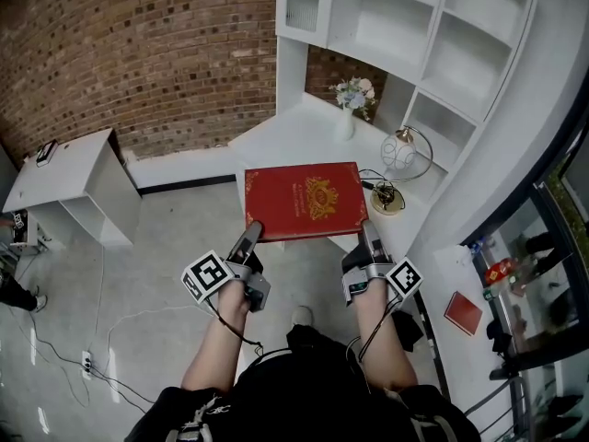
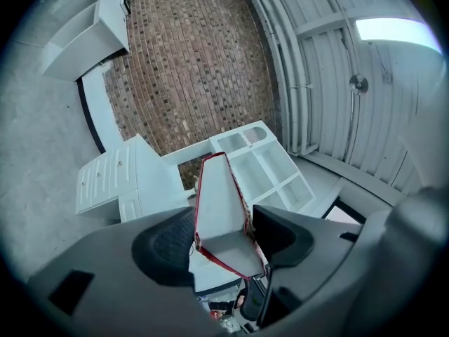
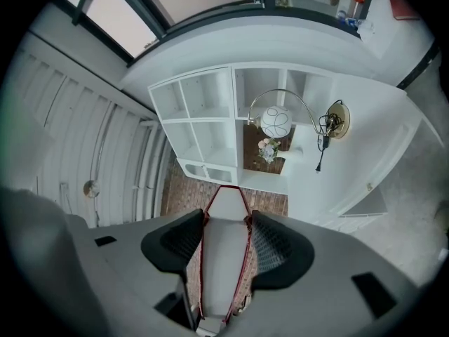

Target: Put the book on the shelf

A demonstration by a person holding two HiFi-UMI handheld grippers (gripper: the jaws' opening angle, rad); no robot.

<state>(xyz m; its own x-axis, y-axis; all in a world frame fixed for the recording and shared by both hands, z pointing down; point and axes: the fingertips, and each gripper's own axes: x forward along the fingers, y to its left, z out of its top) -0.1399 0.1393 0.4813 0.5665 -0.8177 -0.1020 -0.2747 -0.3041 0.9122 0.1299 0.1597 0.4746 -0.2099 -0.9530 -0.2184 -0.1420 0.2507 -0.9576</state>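
A large red book [image 1: 304, 201] with a gold emblem is held flat in the air in front of the white shelf unit [image 1: 433, 35]. My left gripper [image 1: 250, 238] is shut on its near left corner and my right gripper [image 1: 368, 238] on its near right corner. In the left gripper view the book [image 2: 219, 216] stands edge-on between the black pads, showing white pages inside a red cover. In the right gripper view the book [image 3: 224, 251] fills the gap between the pads, with the shelf unit [image 3: 210, 121] beyond it.
A white desk [image 1: 304, 132] below the shelves carries a vase of flowers [image 1: 350, 104] and a round lamp [image 1: 400, 159] on a gold base. A low white cabinet [image 1: 78, 187] stands at the left by the brick wall. A small red book [image 1: 463, 313] lies at the right.
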